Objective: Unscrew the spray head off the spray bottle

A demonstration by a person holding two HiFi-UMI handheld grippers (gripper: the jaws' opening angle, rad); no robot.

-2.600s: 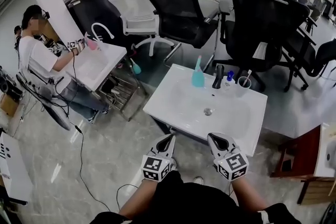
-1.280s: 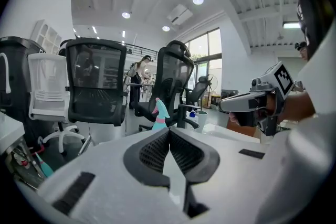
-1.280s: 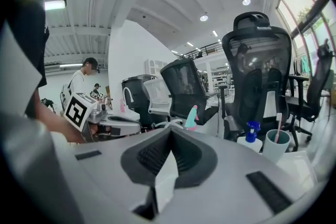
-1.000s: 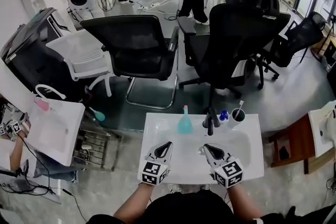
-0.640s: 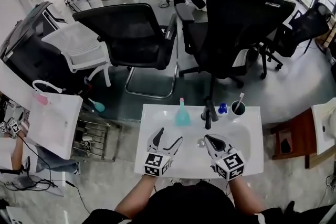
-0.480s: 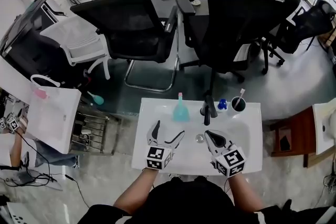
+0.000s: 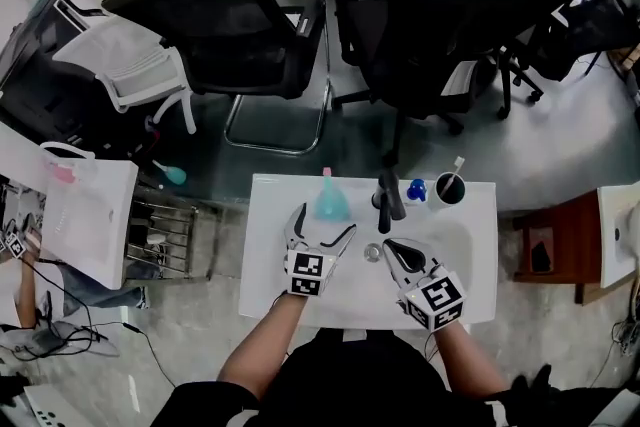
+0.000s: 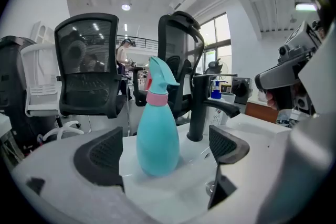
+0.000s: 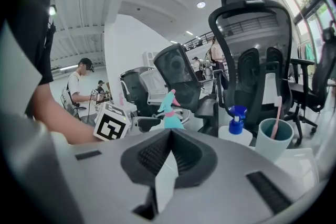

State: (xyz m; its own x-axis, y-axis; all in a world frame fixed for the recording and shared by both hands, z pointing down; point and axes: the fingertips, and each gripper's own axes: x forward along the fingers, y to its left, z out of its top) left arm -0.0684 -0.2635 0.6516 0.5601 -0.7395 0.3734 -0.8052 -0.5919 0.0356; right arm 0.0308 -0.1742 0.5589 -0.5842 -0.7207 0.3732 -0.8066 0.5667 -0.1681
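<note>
Biggest worry from here imo: tipping the spray bottle over. Stands upright and free at the far side of the sink, just left of the black faucet, unbraced. Could easily shove it toward the far rim or into the faucet by coming in too fast w/ the left gripper. Also risky: clamping off-centre on the rounded belly, then losing it sideways off that smooth teal plastic. Grabbing both body and spray head too loosely = everything turning together, no unscrewing at the pink collar.

Pose-wise: left fingers spread wide, just been opening, lined up either side of the bottle but a bit short of it, no contact yet, nothing pinched. Pointing away from the body and slightly downward, over the left-middle of the sink.

Right gripper: fingers pressed fully together, empty, hovering just right of the drain, aimed toward the faucet, well short of the head. Prob needs to open up before going for the head.

Cup w/ toothbrush and blue pump bottle at far right, out of the way for now.
</note>
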